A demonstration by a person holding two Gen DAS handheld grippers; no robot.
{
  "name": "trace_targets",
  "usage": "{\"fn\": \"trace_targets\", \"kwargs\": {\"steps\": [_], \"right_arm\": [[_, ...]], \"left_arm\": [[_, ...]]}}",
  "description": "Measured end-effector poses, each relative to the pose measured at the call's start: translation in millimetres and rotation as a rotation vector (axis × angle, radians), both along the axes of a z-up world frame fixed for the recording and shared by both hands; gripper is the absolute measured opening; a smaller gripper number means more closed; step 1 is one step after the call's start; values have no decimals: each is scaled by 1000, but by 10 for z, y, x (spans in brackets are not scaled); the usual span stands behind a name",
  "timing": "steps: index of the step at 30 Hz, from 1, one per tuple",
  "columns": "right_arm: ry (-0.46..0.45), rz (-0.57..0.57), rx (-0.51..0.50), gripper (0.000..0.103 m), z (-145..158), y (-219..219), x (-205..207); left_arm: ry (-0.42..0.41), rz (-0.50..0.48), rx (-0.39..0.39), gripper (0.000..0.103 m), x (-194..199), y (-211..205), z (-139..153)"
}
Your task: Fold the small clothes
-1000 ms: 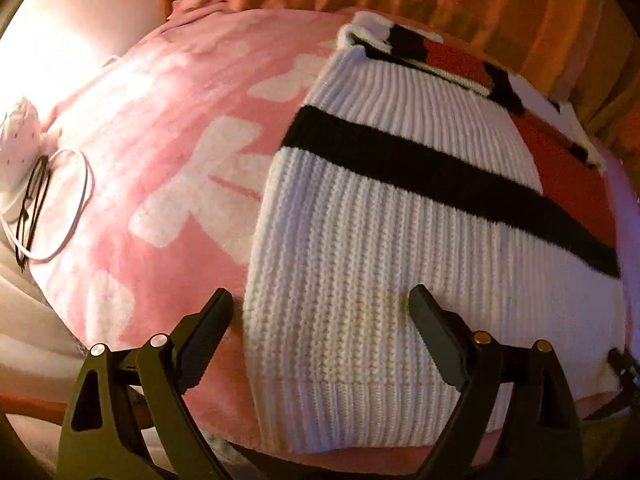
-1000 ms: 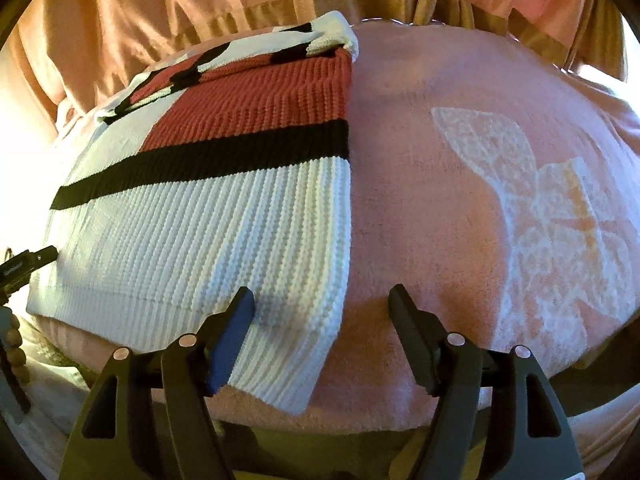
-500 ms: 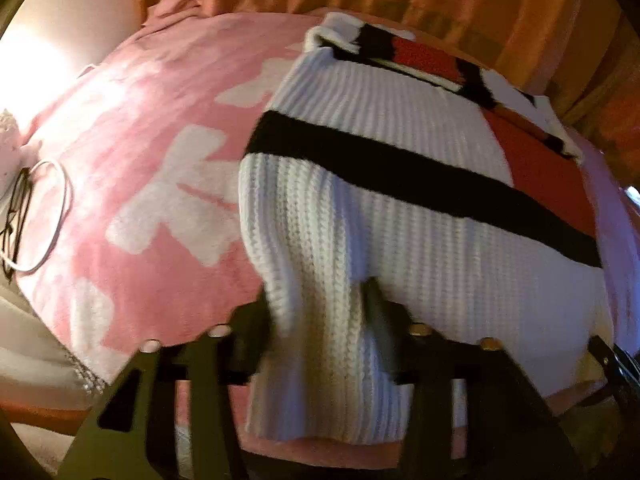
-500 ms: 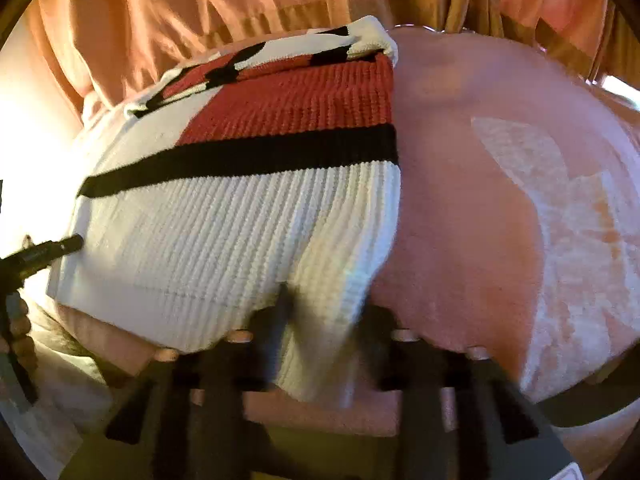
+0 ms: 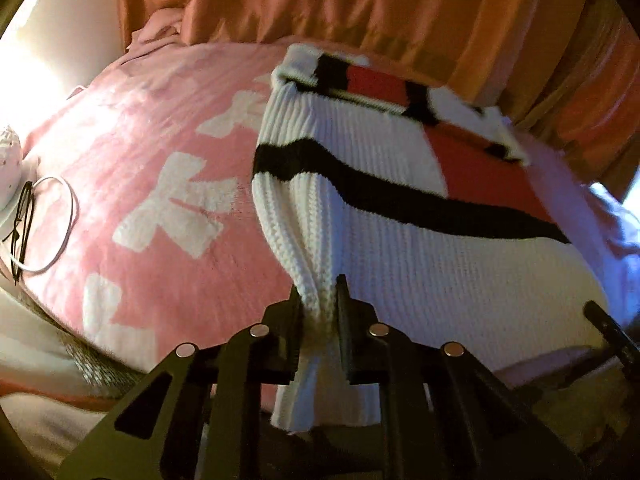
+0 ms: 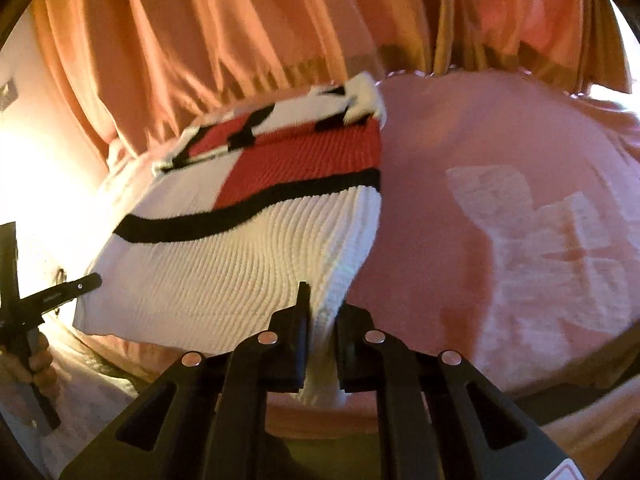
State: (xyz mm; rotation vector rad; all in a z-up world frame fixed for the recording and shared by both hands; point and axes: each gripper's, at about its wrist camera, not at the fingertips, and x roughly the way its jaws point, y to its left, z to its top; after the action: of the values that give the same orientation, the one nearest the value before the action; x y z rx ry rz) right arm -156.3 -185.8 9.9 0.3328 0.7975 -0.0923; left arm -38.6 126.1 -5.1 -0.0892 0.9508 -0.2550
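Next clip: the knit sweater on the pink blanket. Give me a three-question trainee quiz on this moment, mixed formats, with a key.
1. True or false: the left gripper has a bunched corner of the sweater between its closing jaws.
2. Which part of the sweater does the right gripper pinch? A) the red panel B) the white hem corner C) the black stripe
3. Fill in: the eyeglasses lie beside a white ____ loop near the edge of the pink blanket.

Key: 1 true; 2 B; 3 cord.
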Motion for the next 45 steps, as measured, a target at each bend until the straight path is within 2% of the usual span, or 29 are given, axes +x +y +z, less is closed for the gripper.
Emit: {"fn": "trace_targets", "kwargs": {"steps": [6,12,15,17,19,21,23,25,27,29,30,33,34,35,36,39,41,43,45], "right_arm": [[18,3,-12,9,235,-66,-501],[49,22,18,9,373,-9,-1105],[10,23,39,9,583,2,-1275],[-53,30,47,9,817,-33,-1253],[-121,41,28,9,1040,-90,-1093],[-196,57,6,9,1230,-228,-740],[-226,58,-8,9,1266,-413,-267],[-210,39,12,9,1177,-638,271],[-172,12,51,10,993,-855,788],[-93,6,66,11,703,-1043,1317],[-54,-3,82,12,537,-1143,1553],[46,-42,109,13,111,-1357,2146],[52,-55,108,18,63,-1393,2216],[55,-58,99,18,28,-1441,2285],[52,-60,81,21,35,-1459,2323],[33,-34,14,43,87,-1411,2247],[37,6,-38,49,98,-1342,2193],[57,42,-101,51,61,-1270,2197],[80,59,-161,51,26,-1201,2176]], "left_arm": [[-29,-71,-7,14,-535,-23,329],[-2,-80,-36,14,-1087,128,535],[-10,-62,-78,14,-1236,235,750],[-57,-58,-100,14,-1211,256,976],[-124,-82,-97,14,-1081,194,1198],[-224,-110,-56,14,-819,25,1404],[-299,-124,-9,14,-441,-188,1520],[-325,-115,35,14,-31,-380,1528],[-307,-77,72,15,549,-588,1409],[-241,-34,127,18,1181,-797,1123],[-218,-20,150,19,1339,-848,1004],[-146,89,291,19,1972,-950,462],[-127,119,330,21,2118,-931,309],[-105,136,340,28,2219,-878,196],[-86,146,330,32,2257,-810,136],[-87,131,223,44,2296,-595,221],[-139,122,188,69,2238,-501,317],[-193,101,182,71,2151,-445,372],[-213,53,215,71,2106,-506,343]]}}
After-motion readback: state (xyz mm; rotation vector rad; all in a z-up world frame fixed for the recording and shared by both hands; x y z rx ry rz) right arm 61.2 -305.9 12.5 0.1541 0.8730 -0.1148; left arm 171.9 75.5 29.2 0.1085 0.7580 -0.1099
